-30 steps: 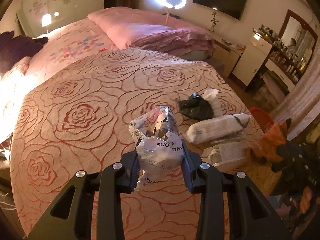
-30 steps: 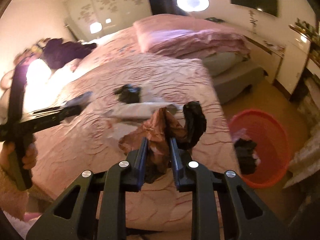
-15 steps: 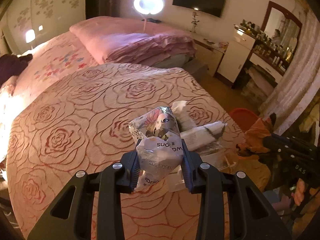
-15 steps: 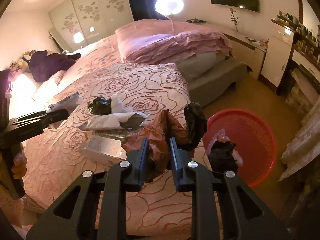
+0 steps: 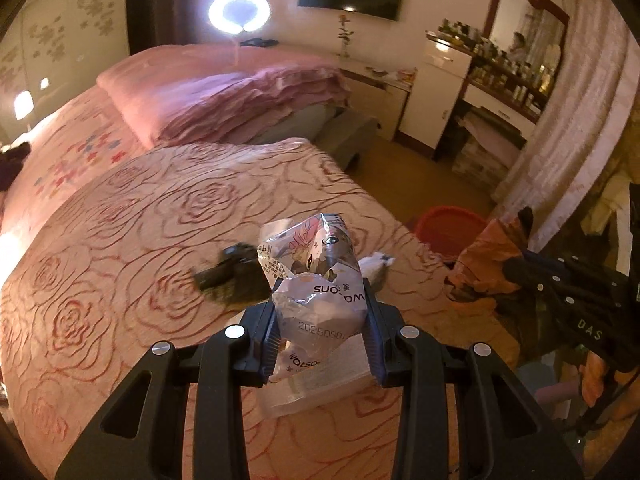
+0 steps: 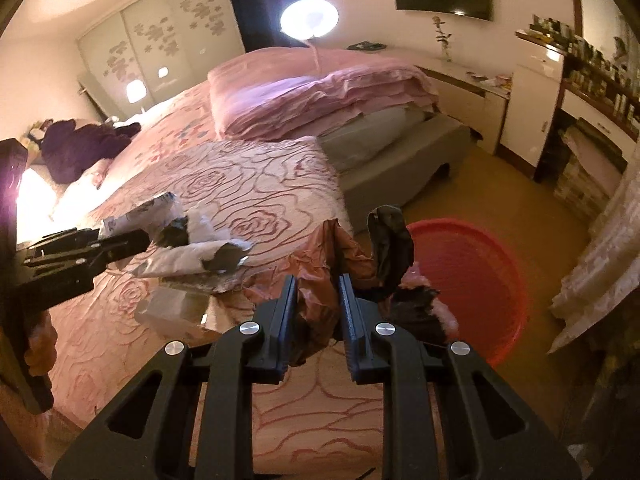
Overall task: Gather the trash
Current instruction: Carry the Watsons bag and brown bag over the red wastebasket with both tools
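1. We see two hand-held grippers. The left hand-held gripper is clenched on one crumpled white printed wrapper, held above the bed.
2. The right hand-held gripper is clenched tight on one brown plastic bag with a dark piece hanging beside it, held over the bed's near edge.
3. One red basket stands on the floor just beside the bed; dark and pink trash already lies in it.
4. On the bed we count four loose items: one black crumpled bag, one white tissue, one long white packet and one flat clear package.
5. In the right wrist view the left hand-held gripper shows at the left edge, with a hand gripping its handle.
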